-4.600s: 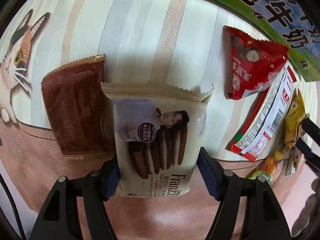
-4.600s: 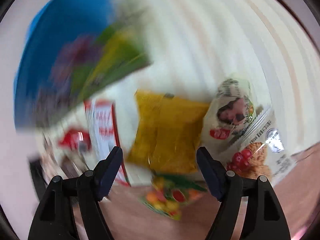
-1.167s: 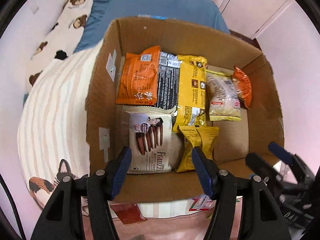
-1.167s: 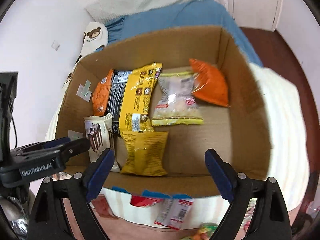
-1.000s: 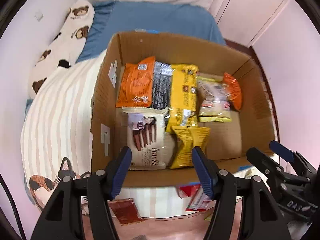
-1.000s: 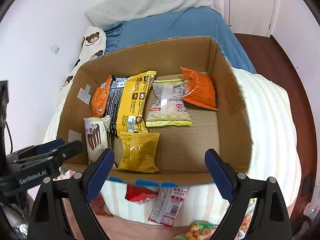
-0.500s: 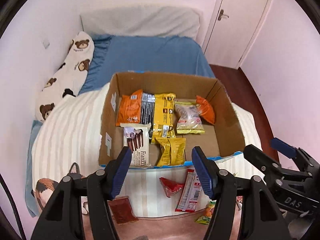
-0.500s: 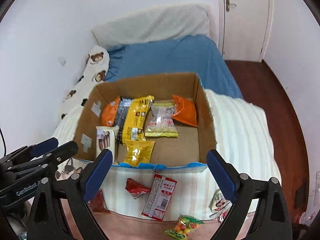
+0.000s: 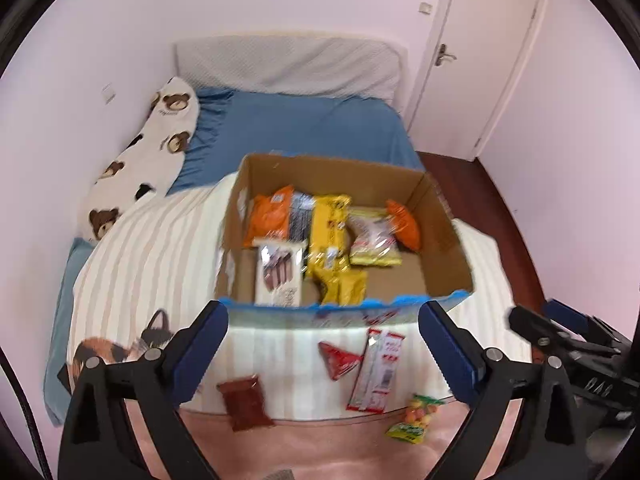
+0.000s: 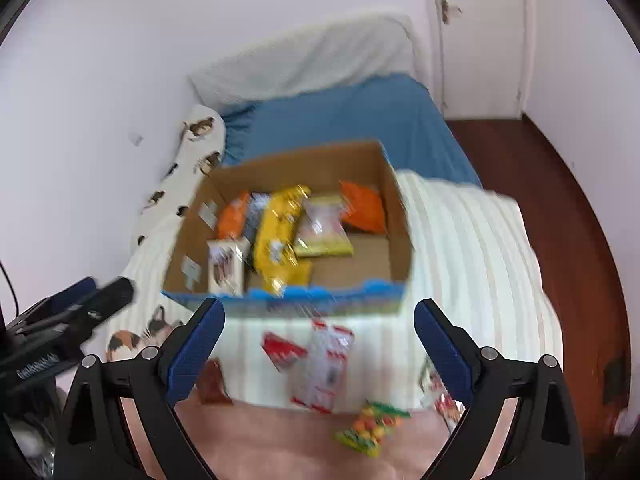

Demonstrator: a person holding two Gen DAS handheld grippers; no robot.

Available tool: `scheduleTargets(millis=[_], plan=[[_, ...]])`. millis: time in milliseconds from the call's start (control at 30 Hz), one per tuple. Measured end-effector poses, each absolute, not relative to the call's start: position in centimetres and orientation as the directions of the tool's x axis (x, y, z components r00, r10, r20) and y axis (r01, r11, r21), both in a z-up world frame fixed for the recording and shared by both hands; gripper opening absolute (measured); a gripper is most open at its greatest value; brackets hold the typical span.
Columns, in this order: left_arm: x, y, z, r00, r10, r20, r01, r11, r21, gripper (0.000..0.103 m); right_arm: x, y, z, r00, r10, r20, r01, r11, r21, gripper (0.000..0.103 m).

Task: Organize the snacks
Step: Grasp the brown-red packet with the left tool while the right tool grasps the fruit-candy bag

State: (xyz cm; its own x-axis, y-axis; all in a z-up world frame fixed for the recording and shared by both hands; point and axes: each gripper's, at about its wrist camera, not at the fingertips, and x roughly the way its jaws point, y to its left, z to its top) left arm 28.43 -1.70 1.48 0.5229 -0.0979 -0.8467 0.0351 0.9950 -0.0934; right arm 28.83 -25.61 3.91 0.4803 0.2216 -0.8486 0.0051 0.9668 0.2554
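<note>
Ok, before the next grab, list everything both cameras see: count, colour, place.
cardboard box: 1, brown, on striped blanket
snack packs in box: about 7, orange, yellow, black, white
brown packet: 1, blanket, front left
red packet: 1, before box
red-white packet: 1, beside it
fruit candy bag: 1, yellow-green, front right
bear pillow: 1, white, by wall
left gripper: open, empty
right gripper: open, empty
</note>
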Motion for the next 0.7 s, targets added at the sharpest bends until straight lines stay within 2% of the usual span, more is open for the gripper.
scheduleTargets(millis=[200,400,700], plan=[[26.5,-0.3,-5.4,0.416,-0.035,-0.909,-0.029,0.998,-0.051,0.098,26.8,-31.4,-2.5,0.362,0.200,-0.911,0.167,0.947,0.274,0.098],[24.1,2.4,-13.0,0.267,0.020,-0.964,-0.146,0.989,-0.020,0.098,24.2,-35.5,-11.0,0.203,0.259,-0.944,0.323,0.893,0.315,0.098],[22.2,7.1,-18.7,0.121,0.010,-0.993,-0.325,0.945,-0.030,0.098,23.1,-31.1,-21.0,0.055,0.337,-0.940,0.332,0.882,0.336,0.097]])
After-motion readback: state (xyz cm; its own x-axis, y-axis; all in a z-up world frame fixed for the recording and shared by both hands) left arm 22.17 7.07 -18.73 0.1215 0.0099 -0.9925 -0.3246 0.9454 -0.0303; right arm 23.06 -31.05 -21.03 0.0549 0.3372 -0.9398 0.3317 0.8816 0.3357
